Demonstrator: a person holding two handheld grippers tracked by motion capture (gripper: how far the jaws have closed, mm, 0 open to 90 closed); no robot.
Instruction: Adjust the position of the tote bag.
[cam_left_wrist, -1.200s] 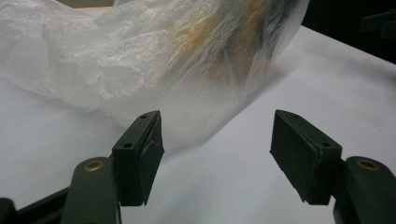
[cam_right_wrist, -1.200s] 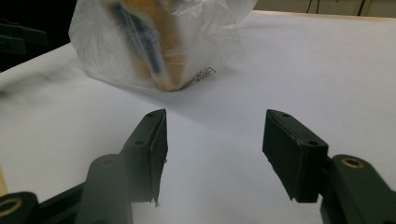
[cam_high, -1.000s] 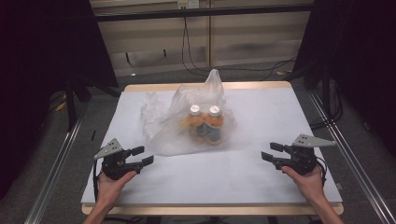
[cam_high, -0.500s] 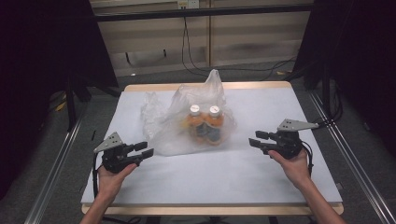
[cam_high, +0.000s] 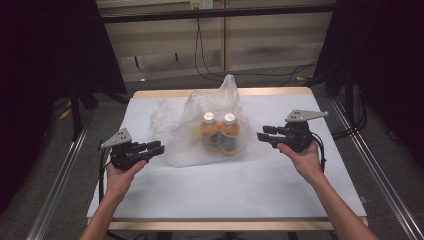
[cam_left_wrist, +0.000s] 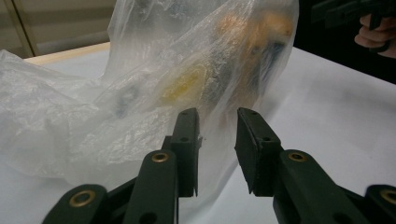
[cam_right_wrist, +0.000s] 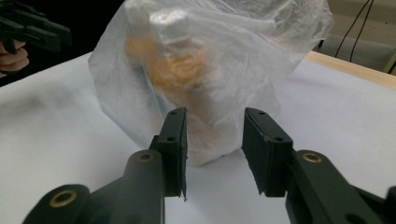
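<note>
A clear plastic bag (cam_high: 205, 127) stands on the white desk (cam_high: 240, 185), near the middle and toward the far edge. Two orange bottles (cam_high: 219, 132) with white caps stand upright inside the bag, side by side and touching. The upper part of the bag rises to a peak above the caps. A crumpled fold of the bag spreads out on the desk to the left of the bottles.

The left tool (cam_high: 156, 148) is held level, just beside the bag's lower left edge, pointing at the bag. Its jaws stand apart with a narrow gap and have just been closing. In the left gripper view, the left tool (cam_left_wrist: 217, 149) has nothing between its jaws; the bag film (cam_left_wrist: 187, 70) lies directly beyond the tips.

The right tool (cam_high: 265, 135) is held level, just to the right of the bag, near bottle height, pointing at the bag. Its jaws also stand apart and have just been closing. In the right gripper view, the right tool (cam_right_wrist: 214, 149) has an empty gap, with the bag (cam_right_wrist: 210, 65) close ahead and not touched.
</note>
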